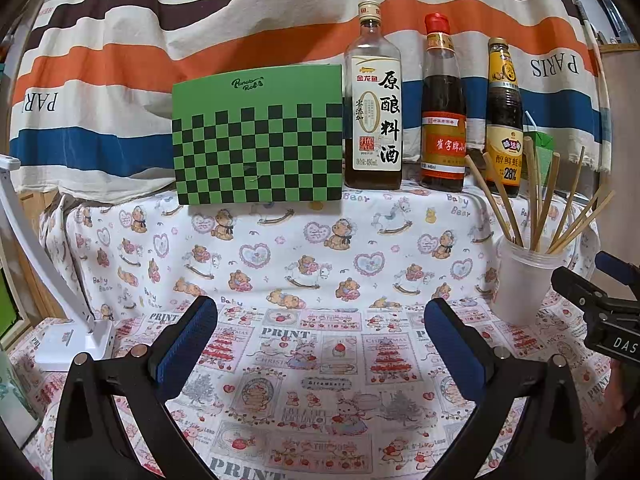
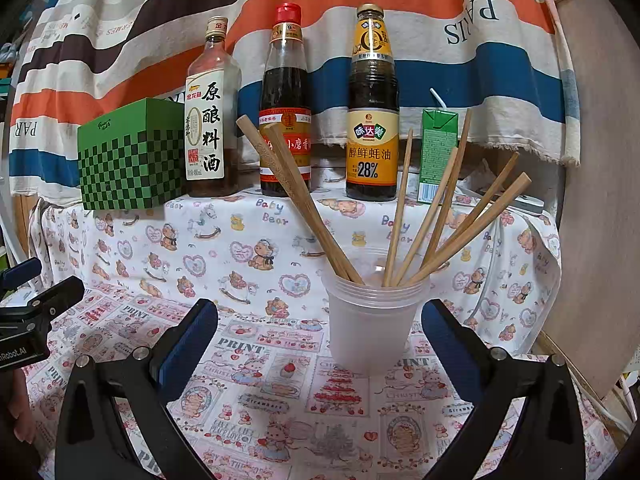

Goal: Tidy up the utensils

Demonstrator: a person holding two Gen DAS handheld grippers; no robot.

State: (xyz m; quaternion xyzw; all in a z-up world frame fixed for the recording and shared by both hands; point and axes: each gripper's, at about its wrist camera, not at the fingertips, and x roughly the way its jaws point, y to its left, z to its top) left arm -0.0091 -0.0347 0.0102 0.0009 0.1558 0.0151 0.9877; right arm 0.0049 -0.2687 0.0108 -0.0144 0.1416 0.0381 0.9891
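Tablecloth [image 2: 248, 364] holds cup [image 2: 370, 332]; chopsticks [image 2: 424, 224] fan upward.

I see a bench [image 2: 256, 364] draped in a pink-and-white printed cloth [image 1: 304, 360] of bears and hearts. Behind the bench hangs a striped sheet [image 1: 120, 60] in cream, orange, blue and brown, hiding the wall. To the right of that sheet stands a plain brownish panel [image 2: 596, 200] with a wooden edge. Left of the bench I make out a white desk lamp [image 1: 68, 336], its base resting on the cloth. The light is dim and even.
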